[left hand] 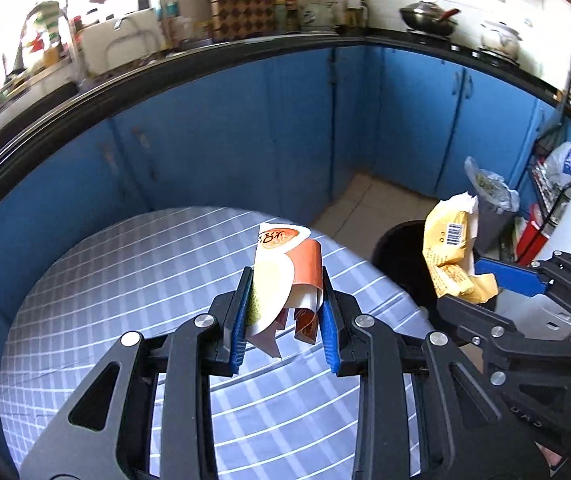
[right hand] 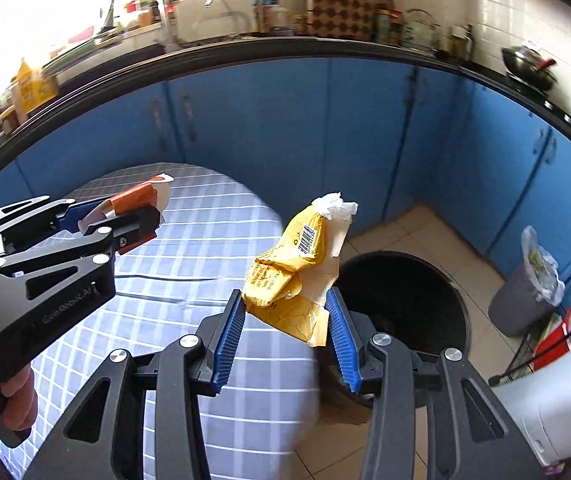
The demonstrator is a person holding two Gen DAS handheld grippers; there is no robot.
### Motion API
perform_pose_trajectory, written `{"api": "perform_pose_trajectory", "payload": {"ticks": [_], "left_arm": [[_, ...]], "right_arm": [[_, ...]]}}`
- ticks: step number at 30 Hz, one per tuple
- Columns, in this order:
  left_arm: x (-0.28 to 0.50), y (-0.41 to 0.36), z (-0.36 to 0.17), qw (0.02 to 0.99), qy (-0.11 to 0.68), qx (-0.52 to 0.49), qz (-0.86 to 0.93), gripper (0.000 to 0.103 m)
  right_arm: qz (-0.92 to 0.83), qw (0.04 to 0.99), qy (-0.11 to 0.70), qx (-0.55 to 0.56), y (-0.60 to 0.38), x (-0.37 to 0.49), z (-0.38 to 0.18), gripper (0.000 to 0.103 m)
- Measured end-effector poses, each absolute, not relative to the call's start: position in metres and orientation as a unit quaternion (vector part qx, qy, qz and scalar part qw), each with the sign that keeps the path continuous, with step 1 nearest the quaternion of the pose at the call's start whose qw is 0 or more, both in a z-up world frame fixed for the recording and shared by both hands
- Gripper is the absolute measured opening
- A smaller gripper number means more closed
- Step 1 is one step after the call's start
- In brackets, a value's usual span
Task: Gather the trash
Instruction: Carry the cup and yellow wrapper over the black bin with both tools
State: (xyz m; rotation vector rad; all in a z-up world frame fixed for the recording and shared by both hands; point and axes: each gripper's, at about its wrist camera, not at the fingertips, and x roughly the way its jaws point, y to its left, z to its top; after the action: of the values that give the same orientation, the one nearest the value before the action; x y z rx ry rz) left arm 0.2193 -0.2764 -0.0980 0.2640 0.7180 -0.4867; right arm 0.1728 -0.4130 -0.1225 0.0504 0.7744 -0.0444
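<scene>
The left gripper (left hand: 285,308) pinches a crumpled orange-and-white wrapper (left hand: 285,264) between its blue pads, the wrapper's long axis running up and away along the fingers. The right gripper (right hand: 285,320) is clamped on a crushed yellow packet (right hand: 289,276) with a tuft of white paper at its top; it too stands up out of the jaws, leaning slightly to the right. Both pieces of trash hang in the air above the edge of the round counter (left hand: 105,300) with its blue-and-white checked cloth.

The move to come turns on the black bin (right hand: 405,300): its open mouth lies on the floor just beyond and to the right of the yellow packet, past the counter's edge. By my reading the right gripper is the nearer of the two, almost over the rim, while the left one sits farther back over the cloth and has more ground to cover.

Writing: the yellow packet carries a barcode and small dark print too fine to read; the orange wrapper shows a few large characters on an orange oval that I cannot make out. A grey bin (right hand: 525,300) with a plastic liner stands farther right
</scene>
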Motion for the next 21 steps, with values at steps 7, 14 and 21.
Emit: {"api": "perform_pose_trajectory", "payload": {"ticks": [7,14,21], "left_arm": [[0.219,-0.331,-0.099,0.89,0.34,0.141,-0.269,0.031],[0.222,-0.373,-0.109,0.881,0.343,0.154,-0.288,0.031],[0.236,-0.393,-0.122,0.877,0.349,0.161,-0.29,0.031]], "right_arm": [[-0.048,0.923,0.379,0.046,-0.458,0.172,-0.131,0.041],[-0.061,0.919,0.385,0.06,-0.487,0.174,-0.145,0.041],[-0.069,0.916,0.389,0.07,-0.506,0.188,-0.158,0.041]]}}
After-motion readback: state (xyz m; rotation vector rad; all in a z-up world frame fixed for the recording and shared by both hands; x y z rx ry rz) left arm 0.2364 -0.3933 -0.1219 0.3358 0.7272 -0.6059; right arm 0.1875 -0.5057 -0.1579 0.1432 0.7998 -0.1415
